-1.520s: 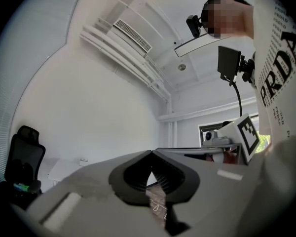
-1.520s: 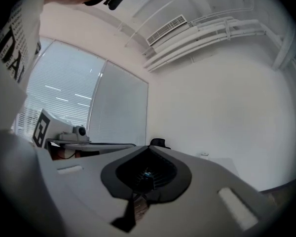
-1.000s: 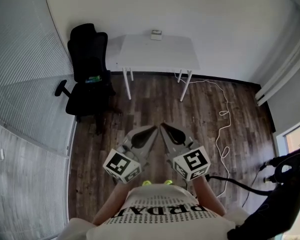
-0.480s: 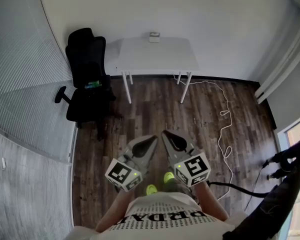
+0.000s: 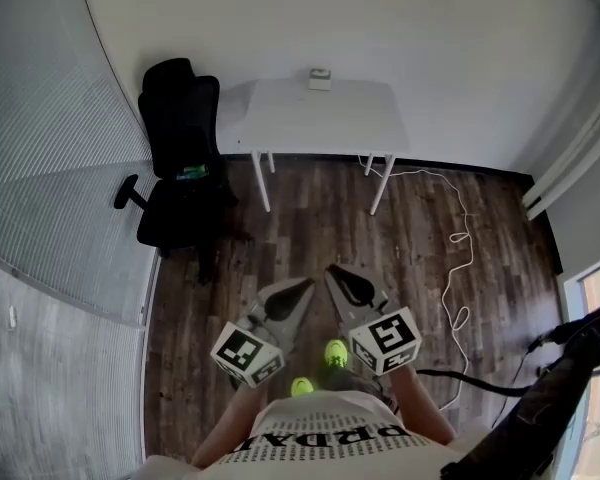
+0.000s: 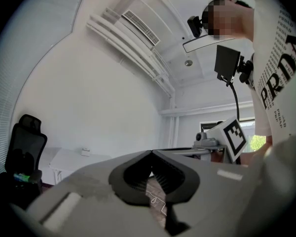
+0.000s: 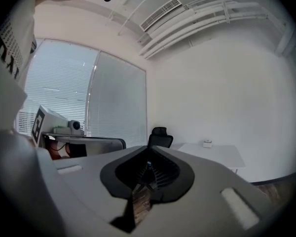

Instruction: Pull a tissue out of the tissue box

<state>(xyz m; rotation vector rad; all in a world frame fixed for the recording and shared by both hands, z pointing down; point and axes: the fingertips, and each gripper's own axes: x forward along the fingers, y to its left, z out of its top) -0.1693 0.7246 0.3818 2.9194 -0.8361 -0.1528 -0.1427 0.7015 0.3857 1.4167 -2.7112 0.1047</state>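
The tissue box [image 5: 320, 78] is a small pale box at the far edge of the white table [image 5: 280, 118], across the room from me. It also shows small in the left gripper view as the tissue box [image 6: 86, 152] and in the right gripper view as the tissue box [image 7: 207, 143]. My left gripper [image 5: 308, 284] and right gripper [image 5: 330, 268] are held side by side near the person's waist, over the wood floor. The left gripper [image 6: 151, 152] is shut and empty. The right gripper [image 7: 148, 159] has just been opening a crack, its tips still look together, and nothing is between them.
A black office chair [image 5: 180, 158] stands left of the table. A white cable [image 5: 458, 258] snakes over the floor on the right. Black equipment [image 5: 570, 368] stands at the right edge. Blinds cover the left wall. The person's green shoes [image 5: 335, 351] show below the grippers.
Both grippers have sunk a little toward the person's body. The green shoes have stepped forward, and the table and chair have shifted slightly in the head view.
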